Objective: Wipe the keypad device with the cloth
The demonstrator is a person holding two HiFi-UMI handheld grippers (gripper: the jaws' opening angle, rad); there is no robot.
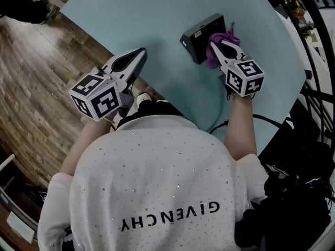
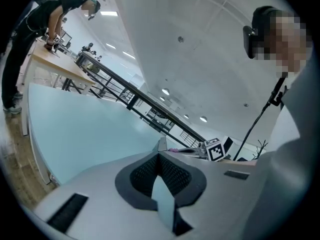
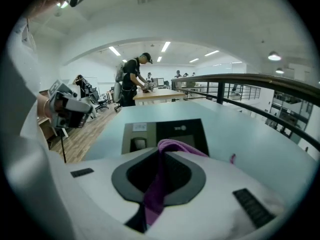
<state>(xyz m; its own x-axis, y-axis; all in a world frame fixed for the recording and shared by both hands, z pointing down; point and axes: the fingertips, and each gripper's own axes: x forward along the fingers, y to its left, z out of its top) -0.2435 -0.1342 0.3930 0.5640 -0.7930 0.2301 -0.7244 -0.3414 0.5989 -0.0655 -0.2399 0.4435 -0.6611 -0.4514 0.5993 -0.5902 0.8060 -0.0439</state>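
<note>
The black keypad device [image 1: 201, 34] lies on the light blue table [image 1: 152, 20], its underside with a label facing up. My right gripper [image 1: 219, 46] is shut on a purple cloth [image 1: 222, 42], which it presses against the device's near right edge. In the right gripper view the cloth [image 3: 155, 189] runs between the jaws of the right gripper [image 3: 161, 149], and the device [image 3: 175, 131] lies just beyond the tips. My left gripper [image 1: 140, 52] hovers at the table's near left edge, apart from the device. In its own view the left gripper [image 2: 160, 151] is shut and holds nothing.
Wooden floor [image 1: 36, 88] lies left of the table edge. A black cable [image 1: 217, 123] hangs off the near edge. Dark gear [image 1: 298, 192] sits at the lower right. A metal railing [image 3: 250, 81] runs behind the table. A person [image 3: 132, 79] works at a distant desk.
</note>
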